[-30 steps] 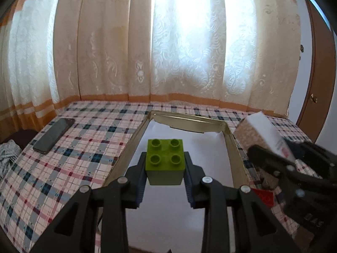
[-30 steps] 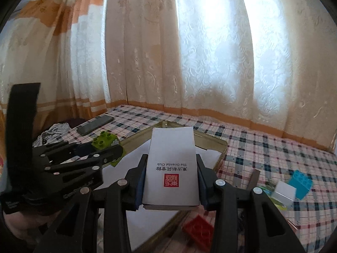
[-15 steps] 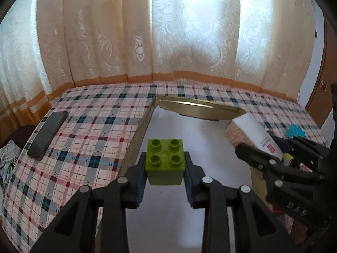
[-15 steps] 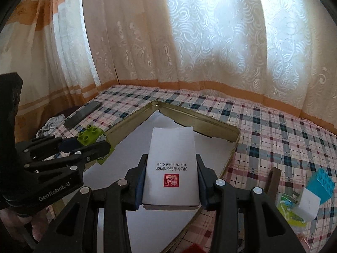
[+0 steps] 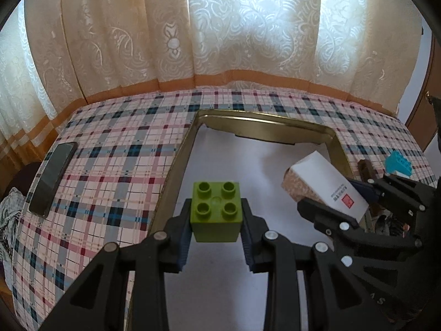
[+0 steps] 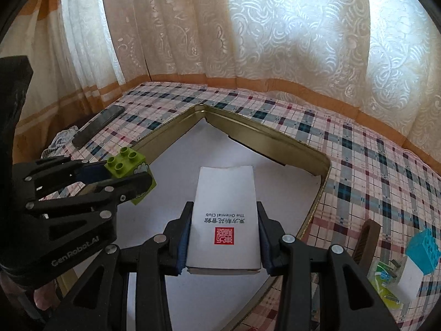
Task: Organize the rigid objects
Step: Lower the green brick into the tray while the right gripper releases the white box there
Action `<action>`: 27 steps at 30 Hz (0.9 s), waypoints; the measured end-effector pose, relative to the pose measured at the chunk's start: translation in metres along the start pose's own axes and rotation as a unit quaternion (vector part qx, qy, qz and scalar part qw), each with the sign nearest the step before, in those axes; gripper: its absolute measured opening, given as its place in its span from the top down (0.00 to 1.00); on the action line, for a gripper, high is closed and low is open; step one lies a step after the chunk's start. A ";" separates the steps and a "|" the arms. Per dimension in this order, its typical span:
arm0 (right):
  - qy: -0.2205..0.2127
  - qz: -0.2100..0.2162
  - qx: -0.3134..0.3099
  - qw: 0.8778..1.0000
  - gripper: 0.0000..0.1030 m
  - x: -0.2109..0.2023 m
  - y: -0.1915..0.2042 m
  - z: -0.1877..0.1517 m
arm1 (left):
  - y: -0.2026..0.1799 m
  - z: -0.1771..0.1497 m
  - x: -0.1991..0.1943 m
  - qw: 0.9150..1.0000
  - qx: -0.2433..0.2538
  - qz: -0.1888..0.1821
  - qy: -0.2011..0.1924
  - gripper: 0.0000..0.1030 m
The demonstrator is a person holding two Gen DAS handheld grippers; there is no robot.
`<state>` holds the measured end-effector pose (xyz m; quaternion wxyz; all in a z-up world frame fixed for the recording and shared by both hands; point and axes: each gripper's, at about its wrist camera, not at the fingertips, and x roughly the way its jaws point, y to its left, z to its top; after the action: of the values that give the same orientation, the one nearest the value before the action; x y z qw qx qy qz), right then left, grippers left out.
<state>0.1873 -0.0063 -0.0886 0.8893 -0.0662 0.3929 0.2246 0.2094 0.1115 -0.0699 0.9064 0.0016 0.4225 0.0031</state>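
My left gripper [image 5: 216,220] is shut on a green toy brick [image 5: 215,211] and holds it above the left part of a gold-rimmed tray [image 5: 176,162] lined with white paper. My right gripper [image 6: 223,237] is shut on a white card box with a red seal [image 6: 224,218], held above the tray's [image 6: 264,135] middle. The box also shows in the left wrist view [image 5: 328,187], and the brick in the right wrist view [image 6: 126,162].
The tray lies on a plaid cloth [image 5: 110,160]. A dark phone [image 5: 52,176] lies at the left. A blue brick [image 6: 421,251], a white block [image 6: 410,278], a brown object [image 6: 366,237] and a green-printed packet [image 6: 383,284] lie right of the tray. Curtains hang behind.
Both grippers have moved forward over the tray and tilted downward with their loads. The tray now fills more of both views.
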 end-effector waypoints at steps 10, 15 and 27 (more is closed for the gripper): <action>-0.008 0.010 0.016 1.000 0.38 0.001 -0.003 -0.001 | 0.006 0.000 -0.002 1.000 -0.003 0.008 -0.005 0.59; -0.031 0.019 0.034 0.999 0.37 -0.017 -0.009 -0.005 | 0.006 -0.004 -0.018 0.999 -0.009 0.017 -0.038 0.40; -0.087 -0.001 0.046 0.995 0.34 -0.095 -0.044 -0.052 | -0.040 -0.042 -0.059 0.994 -0.005 -0.030 -0.100 0.33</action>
<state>0.1160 -0.0936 -0.0578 0.9223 -0.0060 0.3240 0.2108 0.1392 0.0714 -0.0521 0.9439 -0.0154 0.3292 -0.0218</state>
